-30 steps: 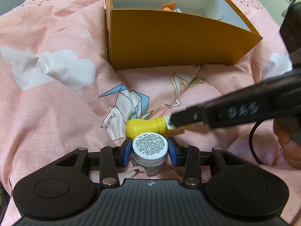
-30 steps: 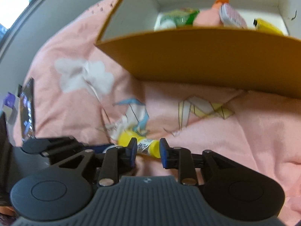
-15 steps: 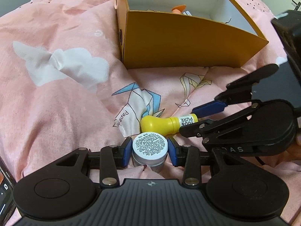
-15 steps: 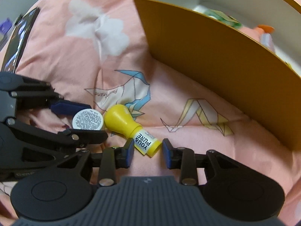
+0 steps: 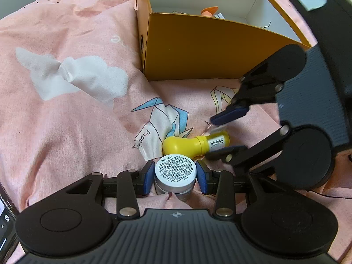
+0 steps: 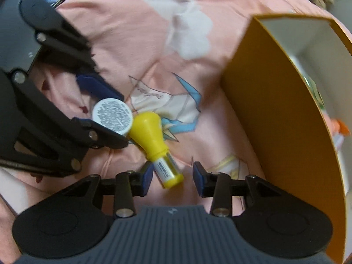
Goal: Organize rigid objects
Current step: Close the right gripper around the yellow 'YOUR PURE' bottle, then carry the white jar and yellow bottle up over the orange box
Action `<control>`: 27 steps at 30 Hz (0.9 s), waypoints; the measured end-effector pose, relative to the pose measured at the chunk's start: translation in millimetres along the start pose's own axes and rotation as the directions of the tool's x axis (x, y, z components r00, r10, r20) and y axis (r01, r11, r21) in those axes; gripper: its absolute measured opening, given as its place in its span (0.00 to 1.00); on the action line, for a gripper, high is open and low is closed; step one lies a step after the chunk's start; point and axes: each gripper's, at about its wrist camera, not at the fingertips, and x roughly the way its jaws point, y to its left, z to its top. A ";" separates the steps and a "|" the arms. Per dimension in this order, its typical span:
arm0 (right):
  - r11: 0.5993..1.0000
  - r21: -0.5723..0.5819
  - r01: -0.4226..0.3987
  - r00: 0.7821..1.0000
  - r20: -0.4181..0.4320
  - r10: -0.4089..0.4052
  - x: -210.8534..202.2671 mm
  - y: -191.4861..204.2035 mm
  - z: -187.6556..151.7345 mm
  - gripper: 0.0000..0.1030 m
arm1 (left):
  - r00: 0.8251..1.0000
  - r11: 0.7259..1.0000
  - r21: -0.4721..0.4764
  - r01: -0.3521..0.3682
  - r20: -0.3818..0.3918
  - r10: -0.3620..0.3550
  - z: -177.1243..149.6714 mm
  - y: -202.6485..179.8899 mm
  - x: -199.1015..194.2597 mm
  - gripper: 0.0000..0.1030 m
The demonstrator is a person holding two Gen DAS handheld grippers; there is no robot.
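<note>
A small silver jar with a white printed lid [image 5: 175, 174] stands on the pink bedspread between the blue pads of my left gripper [image 5: 175, 177], which is open around it with small gaps on both sides. A yellow bulb-shaped bottle [image 5: 194, 145] lies just beyond the jar. In the right wrist view the bottle [image 6: 157, 146] lies with its labelled end between the pads of my right gripper [image 6: 172, 179], which is open; the left pad is near the bottle, the right pad apart. The jar [image 6: 112, 115] also shows there, between the left gripper's fingers.
An open orange cardboard box [image 5: 198, 50] with a white inside stands further back and holds several items, one with an orange cap [image 5: 210, 12]. It fills the right side of the right wrist view [image 6: 283, 114]. A phone edge [image 5: 5, 217] lies at far left.
My right gripper has swung round to the right of the bottle and opened wider. The bottle has rolled slightly. My left gripper stays around the jar.
</note>
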 end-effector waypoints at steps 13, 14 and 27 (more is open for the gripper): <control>0.989 0.138 -0.051 0.998 0.051 0.044 1.6 -3.3 -10.9 0.23 | 0.998 0.999 -0.009 0.040 0.057 -0.039 -1.8 0.1 -8.8 0.44; 0.981 0.188 -0.056 0.997 0.064 0.044 -4.0 -8.7 -15.6 0.23 | 0.997 0.999 -0.009 0.048 0.069 -0.047 -1.4 -0.5 -11.3 0.44; 0.839 0.532 -0.110 0.948 0.309 -0.071 -98.8 -44.4 -71.9 0.23 | 0.968 0.996 -0.002 0.094 0.233 -0.091 28.0 -15.3 -55.8 0.44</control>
